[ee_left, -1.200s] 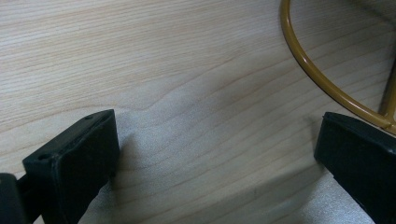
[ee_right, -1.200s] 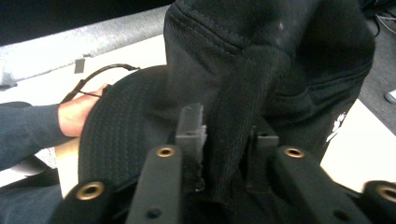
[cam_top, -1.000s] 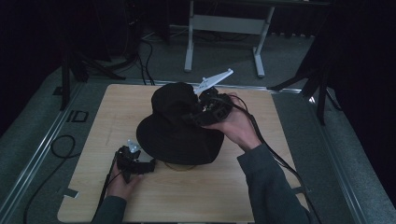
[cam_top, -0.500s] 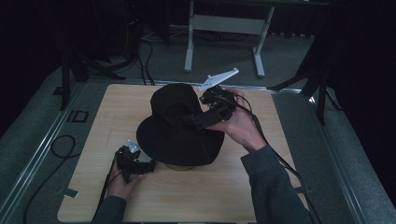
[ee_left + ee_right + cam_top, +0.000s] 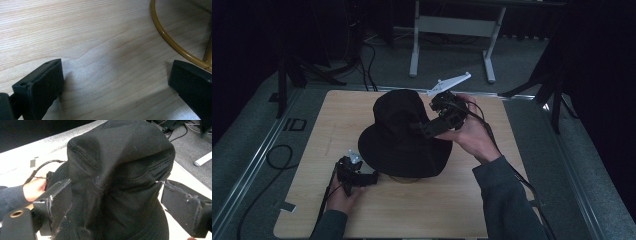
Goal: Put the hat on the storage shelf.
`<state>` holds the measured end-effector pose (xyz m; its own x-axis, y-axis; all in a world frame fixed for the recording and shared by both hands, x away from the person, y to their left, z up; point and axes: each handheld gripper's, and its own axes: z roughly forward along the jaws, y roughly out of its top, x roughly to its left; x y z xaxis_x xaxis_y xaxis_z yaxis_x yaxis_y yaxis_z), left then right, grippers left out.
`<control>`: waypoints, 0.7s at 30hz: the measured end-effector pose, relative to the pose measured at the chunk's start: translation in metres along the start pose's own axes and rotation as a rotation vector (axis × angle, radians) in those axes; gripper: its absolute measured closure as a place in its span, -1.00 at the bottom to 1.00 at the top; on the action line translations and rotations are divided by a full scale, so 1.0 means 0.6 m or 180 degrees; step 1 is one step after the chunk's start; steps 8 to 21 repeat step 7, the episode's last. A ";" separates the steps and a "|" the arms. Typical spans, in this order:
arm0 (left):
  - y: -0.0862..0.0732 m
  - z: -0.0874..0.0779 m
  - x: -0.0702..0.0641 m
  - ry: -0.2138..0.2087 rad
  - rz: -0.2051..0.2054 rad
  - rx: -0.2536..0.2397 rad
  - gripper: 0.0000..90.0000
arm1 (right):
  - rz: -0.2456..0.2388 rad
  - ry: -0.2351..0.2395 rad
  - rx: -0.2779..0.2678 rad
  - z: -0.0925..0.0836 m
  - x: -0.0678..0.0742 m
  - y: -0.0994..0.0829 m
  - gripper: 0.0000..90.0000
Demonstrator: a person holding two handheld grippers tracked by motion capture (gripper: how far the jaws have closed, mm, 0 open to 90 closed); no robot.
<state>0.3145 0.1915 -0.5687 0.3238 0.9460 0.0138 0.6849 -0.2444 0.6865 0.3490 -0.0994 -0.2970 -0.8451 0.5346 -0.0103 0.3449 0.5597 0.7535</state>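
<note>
Wooden tabletop (image 5: 492, 200): hat (image 5: 404, 132) seated on stand (image 5: 175, 45); right gripper (image 5: 424, 129) jaws just opened around crown, left gripper (image 5: 373, 178) spread, empty; only withdrawal seemingly remained.

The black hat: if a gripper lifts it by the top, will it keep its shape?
Probably not: the hat is creased, dented cloth, so likely floppy and light. Its brim droops and may sag. The wire stand under it could shift.

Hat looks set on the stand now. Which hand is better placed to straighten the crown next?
Right, probably. The right tool is at the black hat, its jaws just opened and standing either side of the crown. The left tool is low on the table by the stand's gold ring, open.
</note>
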 end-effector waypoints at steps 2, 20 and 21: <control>0.000 0.000 0.000 -0.0001 0.0000 0.0000 -0.99 | 0.0019 -0.0001 -0.0006 -0.001 0.000 0.000 -0.77; 0.000 0.000 0.000 0.0000 -0.0001 0.0000 -0.99 | 0.0044 -0.0027 -0.0053 -0.001 -0.001 0.001 -0.77; 0.000 0.000 0.000 0.0000 -0.0001 0.0000 -0.99 | 0.0044 -0.0027 -0.0053 -0.001 -0.001 0.001 -0.77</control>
